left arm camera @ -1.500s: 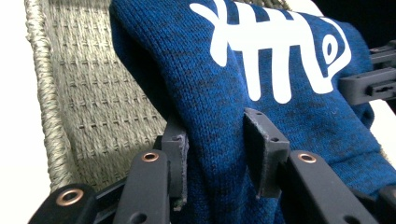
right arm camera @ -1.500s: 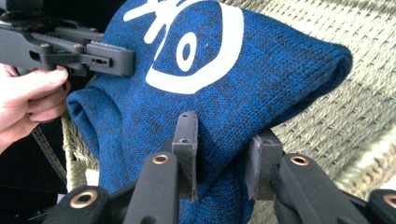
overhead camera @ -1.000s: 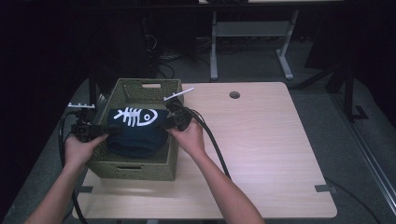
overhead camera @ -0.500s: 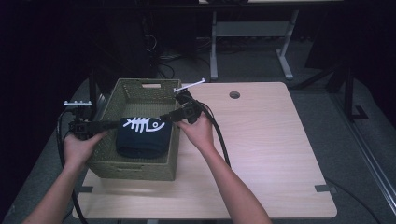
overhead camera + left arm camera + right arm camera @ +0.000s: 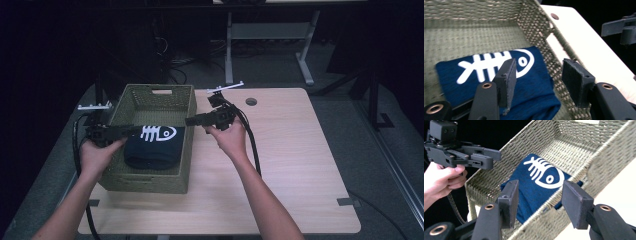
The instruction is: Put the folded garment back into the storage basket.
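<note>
Light wooden table (image 5: 300,165) with woven basket (image 5: 150,175) at left

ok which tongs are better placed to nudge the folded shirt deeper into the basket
Left. The left tongs hang open over the navy shirt in the basket; the right tongs sit outside its rim.

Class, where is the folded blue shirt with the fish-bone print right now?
In the high view, the shirt lies inside the woven basket on the table's left side, toward the basket's near end, between the two open grippers.
</note>
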A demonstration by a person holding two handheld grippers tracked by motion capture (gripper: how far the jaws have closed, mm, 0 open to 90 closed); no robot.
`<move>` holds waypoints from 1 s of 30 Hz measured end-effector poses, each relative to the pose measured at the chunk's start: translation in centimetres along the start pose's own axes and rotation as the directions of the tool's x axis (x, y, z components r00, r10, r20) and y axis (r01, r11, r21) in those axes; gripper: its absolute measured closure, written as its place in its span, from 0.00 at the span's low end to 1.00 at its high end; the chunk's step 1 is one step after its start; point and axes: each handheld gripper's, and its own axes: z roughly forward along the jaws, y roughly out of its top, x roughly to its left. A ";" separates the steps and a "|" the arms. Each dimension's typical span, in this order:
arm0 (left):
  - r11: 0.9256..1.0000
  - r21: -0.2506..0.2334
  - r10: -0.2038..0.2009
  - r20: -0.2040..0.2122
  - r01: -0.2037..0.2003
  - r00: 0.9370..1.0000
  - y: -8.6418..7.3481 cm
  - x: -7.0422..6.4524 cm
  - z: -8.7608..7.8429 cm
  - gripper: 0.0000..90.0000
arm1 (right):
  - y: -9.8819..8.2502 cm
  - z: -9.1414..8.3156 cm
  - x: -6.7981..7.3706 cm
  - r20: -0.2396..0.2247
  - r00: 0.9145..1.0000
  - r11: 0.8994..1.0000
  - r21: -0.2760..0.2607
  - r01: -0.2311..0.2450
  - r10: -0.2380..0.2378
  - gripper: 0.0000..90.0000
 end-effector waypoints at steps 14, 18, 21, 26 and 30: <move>1.000 0.007 0.011 0.087 -0.011 0.996 0.7 -3.2 2.2 0.46 | -1.5 -4.9 -2.1 0.038 0.999 0.999 -0.038 -0.019 0.021 0.50; 1.000 0.009 0.014 0.088 -0.015 0.996 0.9 -4.1 2.7 0.44 | -2.0 -6.0 -2.7 0.033 0.999 0.998 -0.052 -0.026 0.027 0.50; 1.000 0.002 0.013 0.100 -0.013 0.995 0.9 -4.7 3.2 0.43 | -2.5 -6.6 -3.1 0.035 0.999 0.998 -0.061 -0.028 0.030 0.49; 1.000 0.007 0.018 0.127 -0.019 0.992 0.9 -5.6 4.0 0.41 | -3.3 -8.0 -4.0 0.039 0.998 0.997 -0.070 -0.040 0.043 0.48; 1.000 0.008 0.023 0.134 -0.024 0.991 1.0 -6.2 4.6 0.39 | -3.9 -9.1 -4.6 0.050 0.997 0.995 -0.085 -0.048 0.053 0.48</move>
